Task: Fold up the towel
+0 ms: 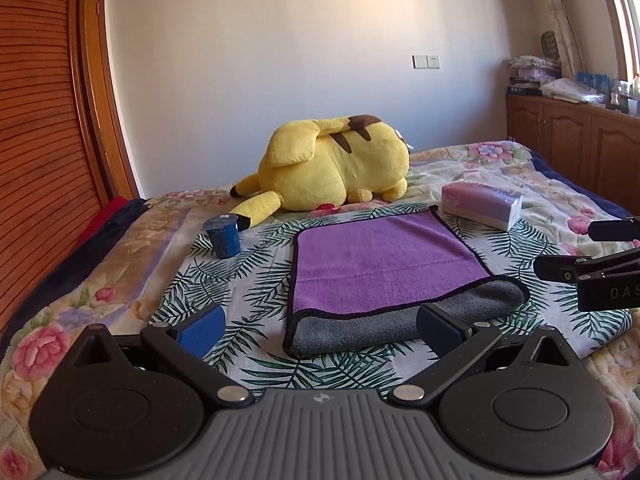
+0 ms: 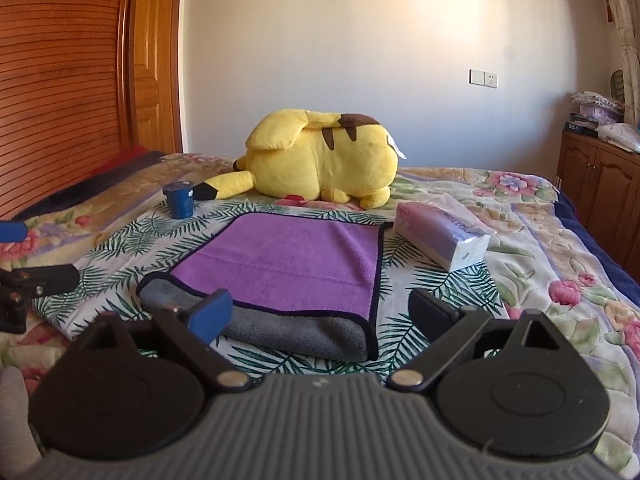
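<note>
Towel (image 1: pixel 384 264): lay half-folded on leaf-print cloth (image 1: pixel 248 280), straight ahead of both tongs, long axis left–right | left gripper (image 1: pixel 320 330): jaws wide, empty | right gripper (image 2: pixel 320 314): jaws wide, empty | both about equally near the grey fold edge.

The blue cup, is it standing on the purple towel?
No, the blue cup stands on the leaf-print cloth, apart from the towel.

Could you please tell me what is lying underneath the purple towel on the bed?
The purple towel is folded over itself, its grey underside showing along the near edge. It lies on a palm-leaf cloth spread over the floral bedspread. Anything between the layers is covered.
</note>
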The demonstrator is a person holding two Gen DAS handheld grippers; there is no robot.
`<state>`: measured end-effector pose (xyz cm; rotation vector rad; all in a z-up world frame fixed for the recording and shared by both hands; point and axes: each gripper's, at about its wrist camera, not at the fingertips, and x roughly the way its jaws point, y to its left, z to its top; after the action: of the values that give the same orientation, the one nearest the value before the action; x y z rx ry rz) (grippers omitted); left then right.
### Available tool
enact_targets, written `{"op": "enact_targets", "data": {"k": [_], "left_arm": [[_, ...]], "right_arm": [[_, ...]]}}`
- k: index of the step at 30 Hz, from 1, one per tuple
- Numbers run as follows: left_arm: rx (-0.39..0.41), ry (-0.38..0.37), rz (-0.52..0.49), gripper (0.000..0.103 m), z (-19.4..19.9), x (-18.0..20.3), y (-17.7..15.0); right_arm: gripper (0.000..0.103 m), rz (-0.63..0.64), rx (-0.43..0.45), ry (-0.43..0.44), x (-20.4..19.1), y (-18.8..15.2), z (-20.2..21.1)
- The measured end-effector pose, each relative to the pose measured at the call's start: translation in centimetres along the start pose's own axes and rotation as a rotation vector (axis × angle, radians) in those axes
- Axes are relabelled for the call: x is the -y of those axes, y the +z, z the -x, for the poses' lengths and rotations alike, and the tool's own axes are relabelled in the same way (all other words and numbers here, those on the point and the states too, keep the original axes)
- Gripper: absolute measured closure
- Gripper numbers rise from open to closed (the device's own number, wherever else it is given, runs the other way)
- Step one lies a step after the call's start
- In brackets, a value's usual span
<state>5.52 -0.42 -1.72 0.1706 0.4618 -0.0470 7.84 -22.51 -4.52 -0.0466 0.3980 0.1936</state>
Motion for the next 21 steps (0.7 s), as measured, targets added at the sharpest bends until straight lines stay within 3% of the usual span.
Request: {"op": "enact_targets", "data": {"k": [21], "left_arm": [[-0.074,-0.032,-0.029,0.016,-4.5,-0.6,0.4]], "right_arm": [[0.014,0.007,-0.068,0.065,0.4,0.6,-3.9]]}}
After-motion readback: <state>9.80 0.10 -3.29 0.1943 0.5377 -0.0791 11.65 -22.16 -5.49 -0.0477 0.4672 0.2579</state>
